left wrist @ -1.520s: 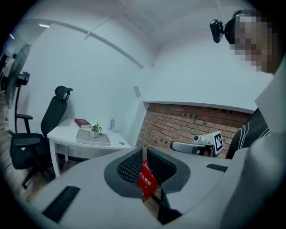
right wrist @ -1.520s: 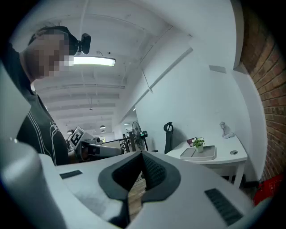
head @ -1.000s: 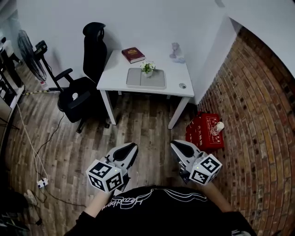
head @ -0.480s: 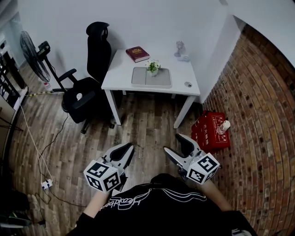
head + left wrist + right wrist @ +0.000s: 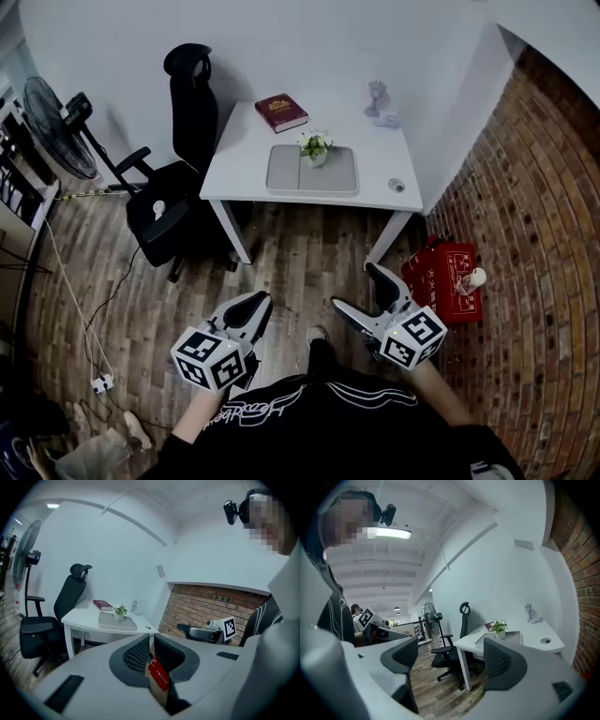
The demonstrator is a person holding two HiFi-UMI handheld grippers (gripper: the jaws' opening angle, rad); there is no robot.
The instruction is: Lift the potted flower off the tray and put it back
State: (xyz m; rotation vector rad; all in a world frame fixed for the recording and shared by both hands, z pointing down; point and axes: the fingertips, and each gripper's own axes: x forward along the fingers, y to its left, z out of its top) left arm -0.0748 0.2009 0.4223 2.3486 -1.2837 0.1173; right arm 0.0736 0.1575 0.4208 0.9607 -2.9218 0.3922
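The potted flower (image 5: pixel 316 147) sits on the tray (image 5: pixel 281 176) on the table (image 5: pixel 242 161), far ahead of both grippers. The left gripper (image 5: pixel 255 307) is closed on nothing, and the right gripper (image 5: pixel 360 292) is opening its jaws with nothing between them. I think this is the walk-up step; next the open jaws must get close and go around the pot.

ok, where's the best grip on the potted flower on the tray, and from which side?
Grip the pot below the leaves, coming in level from the table's near edge over the bare tray. It stands upright by the tray's far edge with leaves spreading on top, so a top-down grab would likely crush them.
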